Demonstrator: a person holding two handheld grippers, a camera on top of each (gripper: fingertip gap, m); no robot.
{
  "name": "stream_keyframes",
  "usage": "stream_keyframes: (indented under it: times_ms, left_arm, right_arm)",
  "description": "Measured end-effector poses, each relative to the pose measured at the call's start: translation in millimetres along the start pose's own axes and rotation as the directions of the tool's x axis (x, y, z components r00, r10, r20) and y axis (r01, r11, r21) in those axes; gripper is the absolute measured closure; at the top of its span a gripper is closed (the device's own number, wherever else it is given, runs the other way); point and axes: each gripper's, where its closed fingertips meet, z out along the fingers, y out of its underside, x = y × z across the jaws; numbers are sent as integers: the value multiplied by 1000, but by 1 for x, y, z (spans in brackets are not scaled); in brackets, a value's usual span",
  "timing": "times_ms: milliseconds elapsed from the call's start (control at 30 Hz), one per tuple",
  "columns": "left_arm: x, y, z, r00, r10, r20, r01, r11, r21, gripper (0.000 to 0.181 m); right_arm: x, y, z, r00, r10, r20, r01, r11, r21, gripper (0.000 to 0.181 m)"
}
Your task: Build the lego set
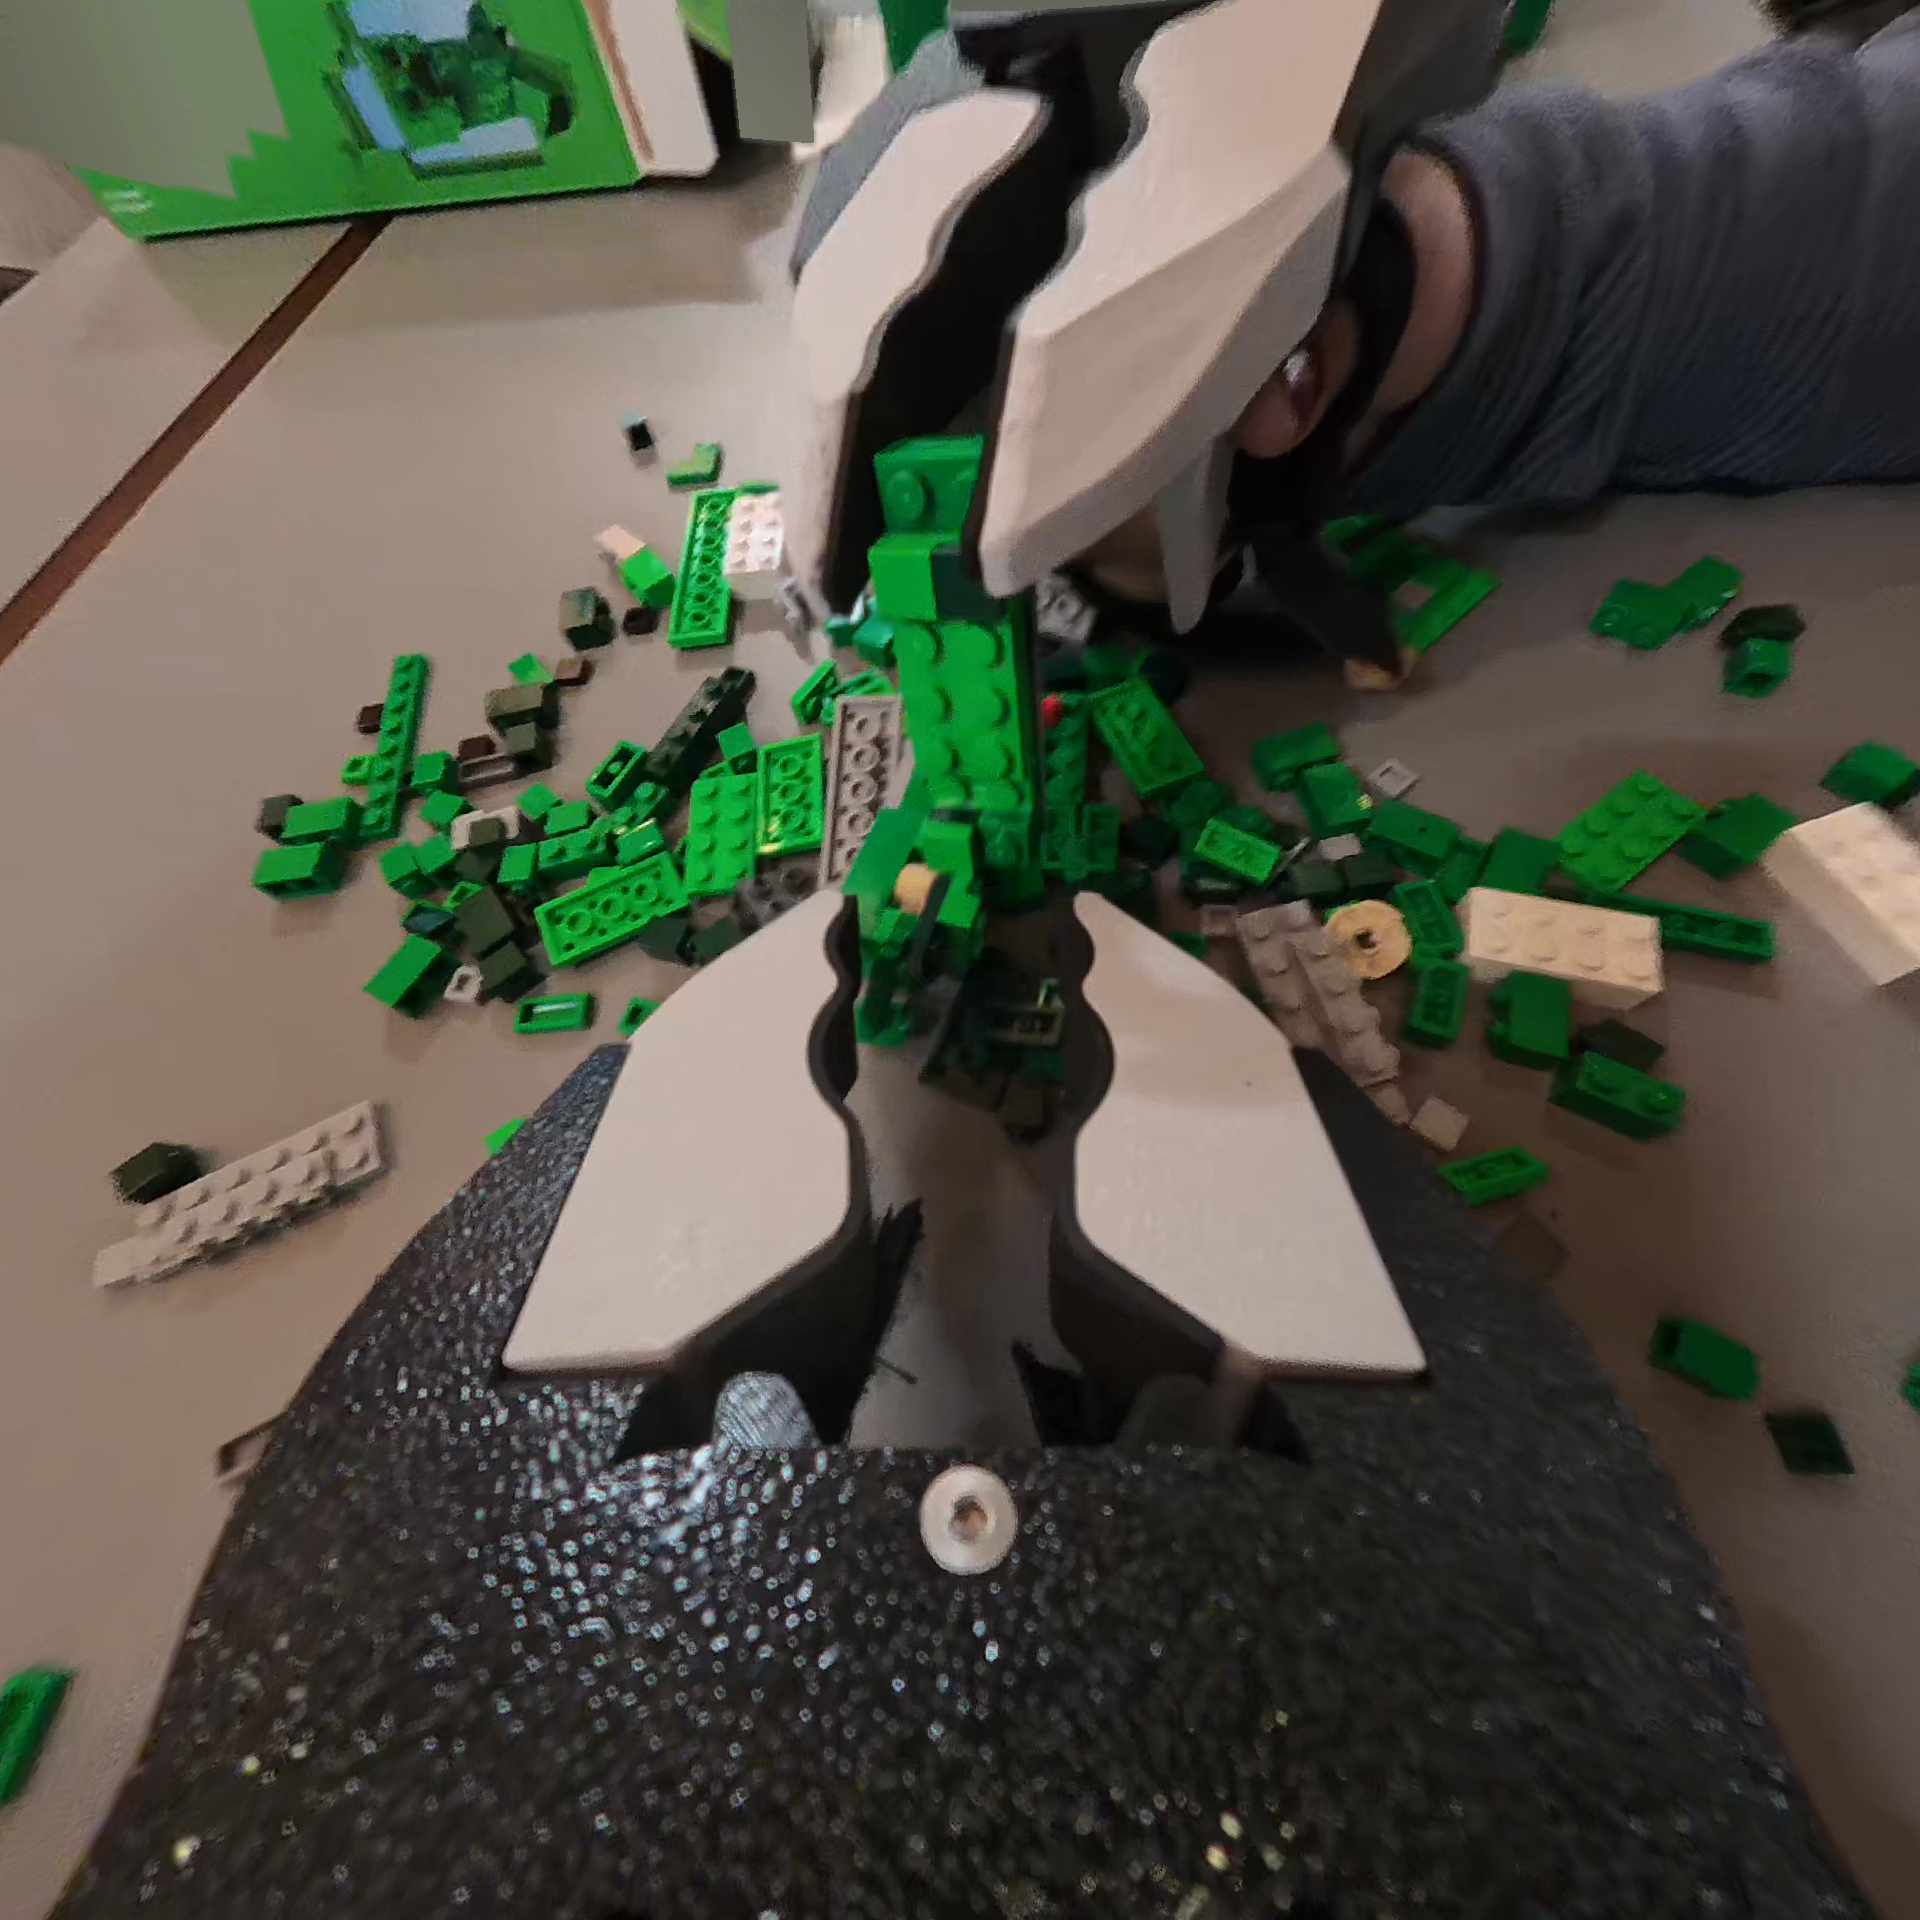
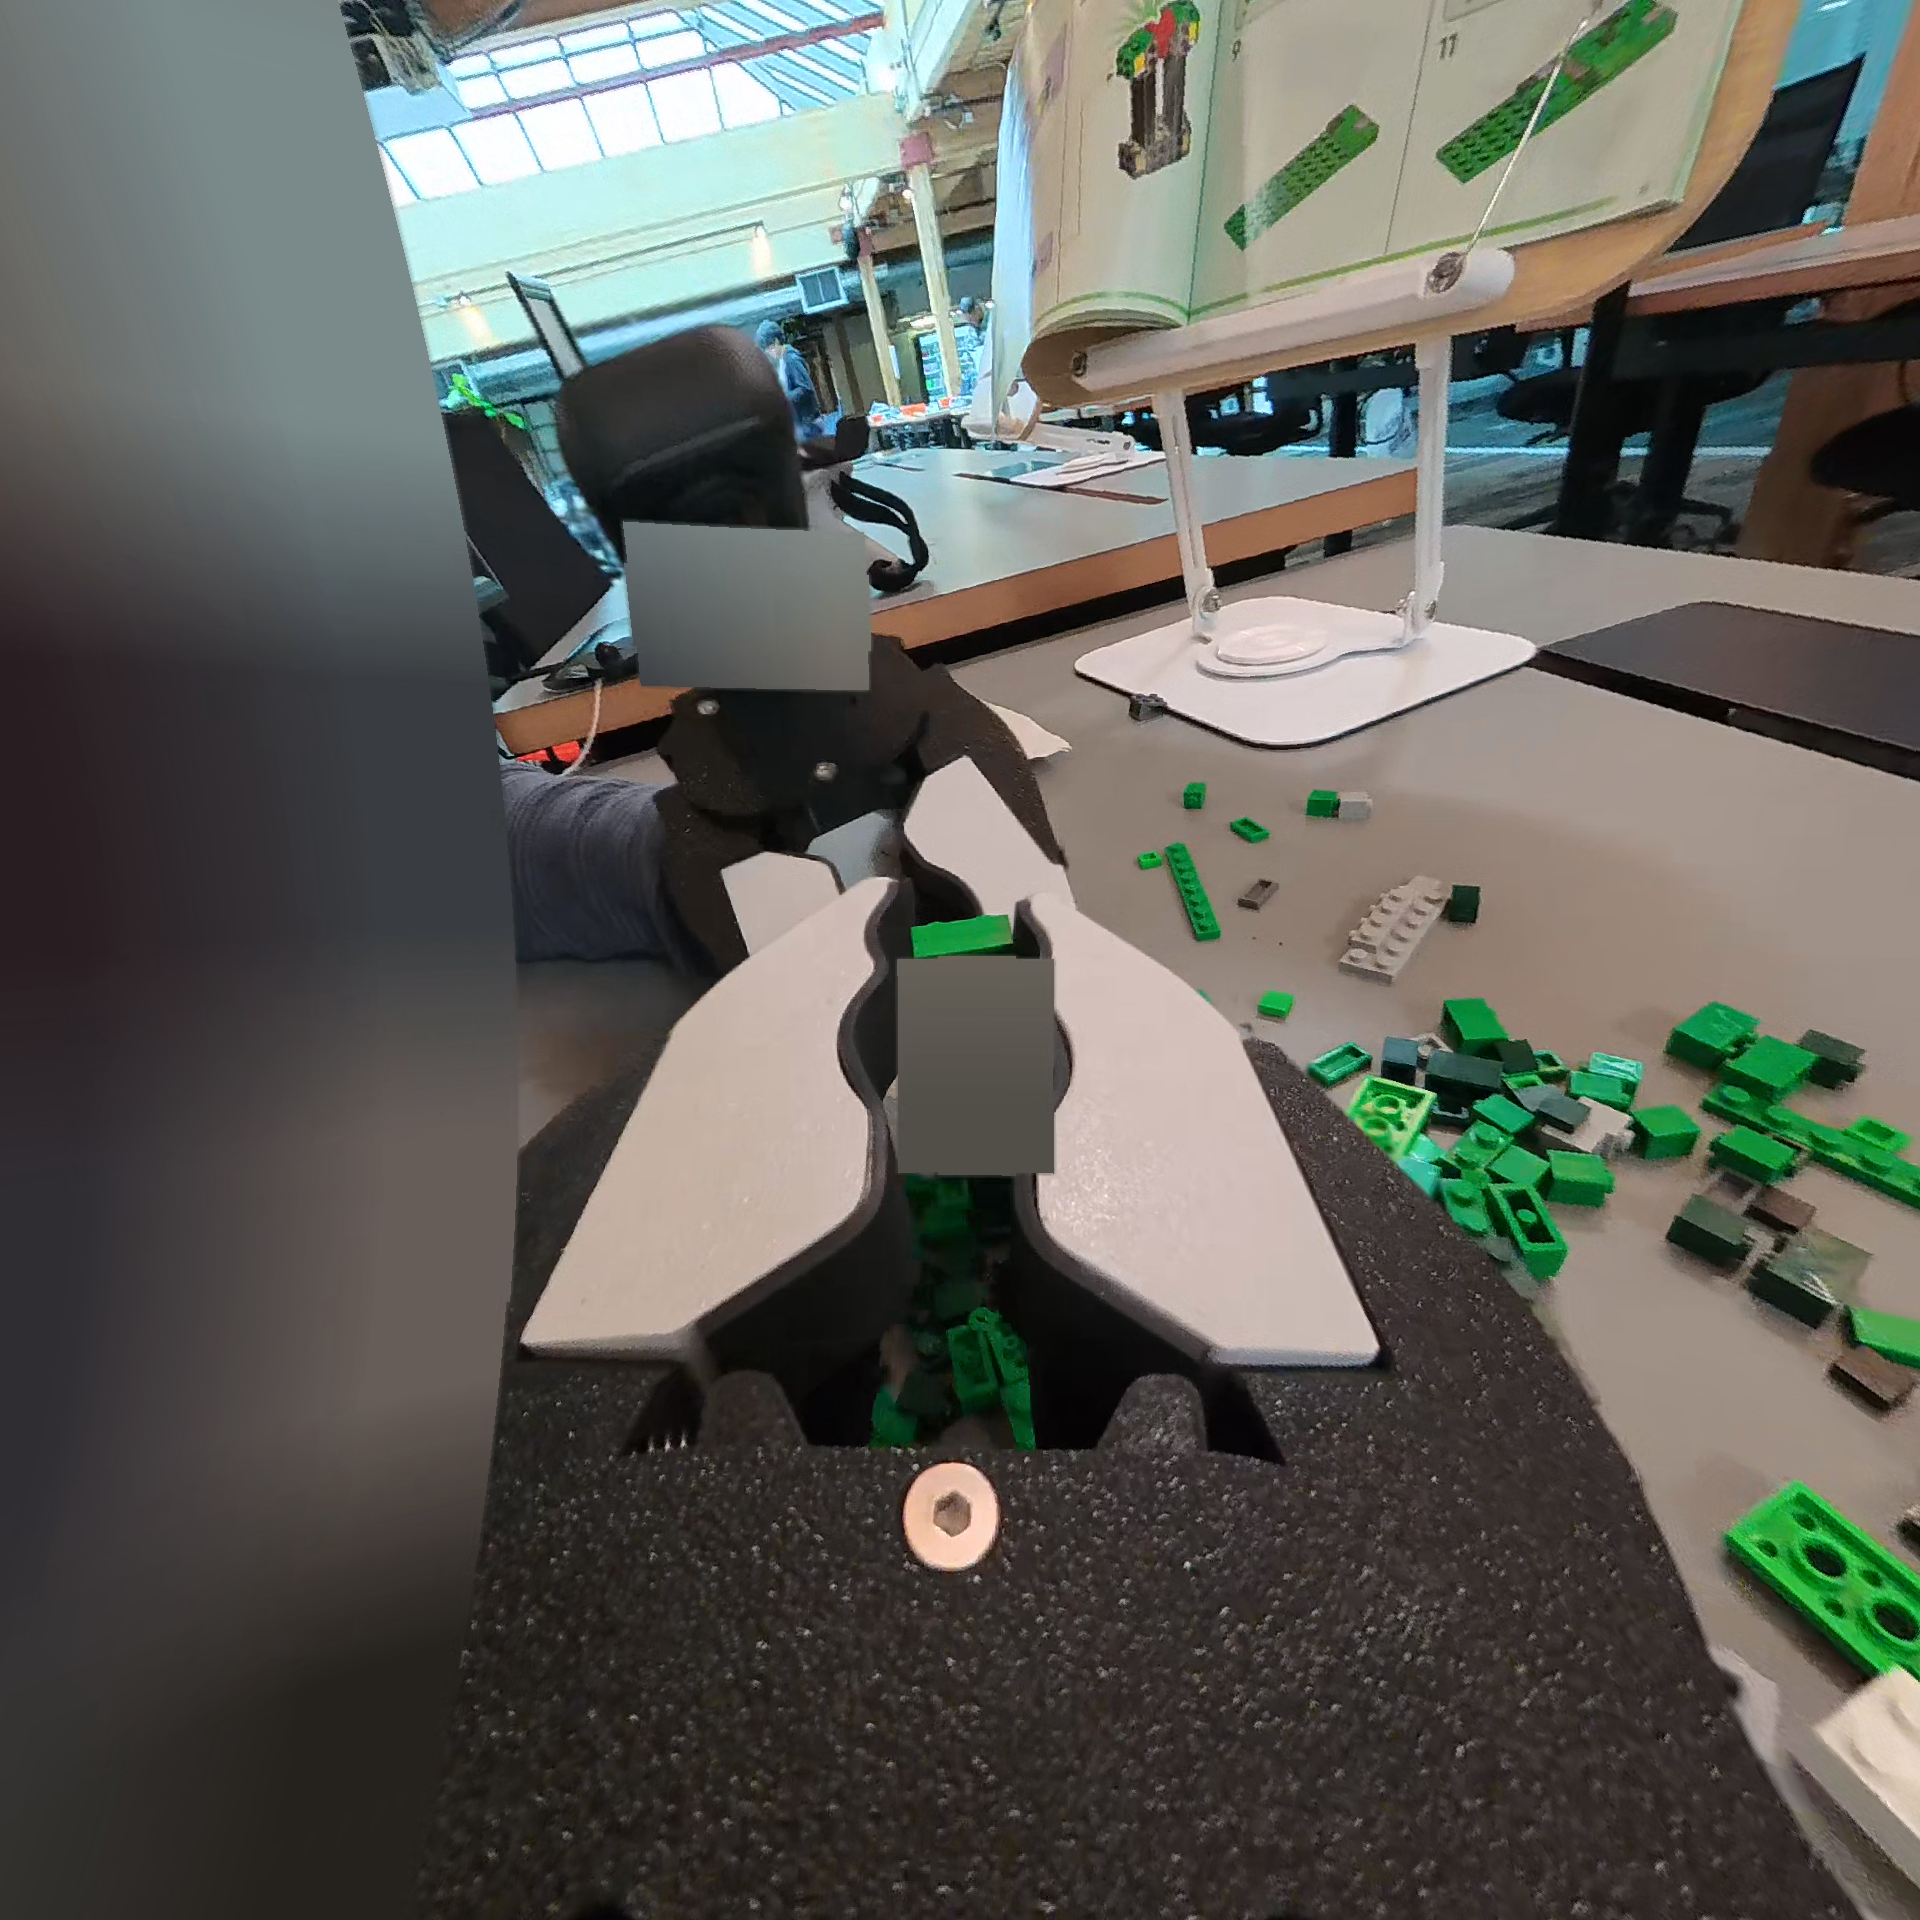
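A long green lego assembly [image 1: 966, 717] hangs tilted above the table, over the brick pile. In the left wrist view my right gripper [image 1: 914, 582] comes in from the top and is shut on the assembly's upper end. My left gripper [image 1: 961, 914] closes around its lower end, where a tan round piece sits. In the right wrist view my right gripper [image 2: 961, 914] holds a green piece [image 2: 961, 935] between its fingertips. A mosaic patch hides most of the piece there. The left gripper's fingers [image 2: 966, 821] show just behind it.
Loose green, dark green, grey and white bricks [image 1: 623, 831] are spread over the grey table [image 1: 416, 416], also to my right [image 2: 1558, 1143]. A green set box [image 1: 364, 114] stands at the far left. An instruction booklet [image 2: 1351, 156] rests on a white stand [image 2: 1299, 665]. A sleeved arm [image 1: 1662, 312] lies on the table. There is about 6 cm between the tips of the two grippers.
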Motion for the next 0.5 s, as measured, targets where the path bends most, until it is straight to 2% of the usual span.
stream_keyframes:
  times_ms: [67, 167, 300, 367, 400, 433, 500]
  left_arm:
    - [8, -9, -1, 998, -28, -63, 32, 997, 64, 146]
    - [15, -16, -5, 989, -56, -134, 71, 991, 112, 162]
    - [9, -18, -7, 985, -122, -122, 137, 983, 122, 164]
    - [8, -21, -9, 981, -148, -123, 164, 976, 140, 163]
    - [10, -25, -11, 974, -167, -156, 191, 969, 154, 163]
    - [12, -26, -12, 965, -185, -185, 215, 964, 157, 164]
    - [21, -29, -12, 947, -190, -260, 236, 958, 161, 164]
  right_arm:
    - [-5, -2, 2, 999, 27, 39, -28, 999, 23, 163]
    - [-9, -6, 3, 996, 59, 71, -62, 997, 51, 163]
    - [-4, -8, 2, 998, 67, 11, -68, 996, 53, 161]
    - [-5, 1, 5, 998, 55, 7, -55, 998, -17, 144]
    - [-7, 3, 7, 998, 55, 14, -54, 998, -29, 142]
    - [-10, 3, 9, 998, 55, 23, -54, 998, -28, 145]
    - [-14, 4, 11, 998, 50, 47, -49, 998, -26, 160]
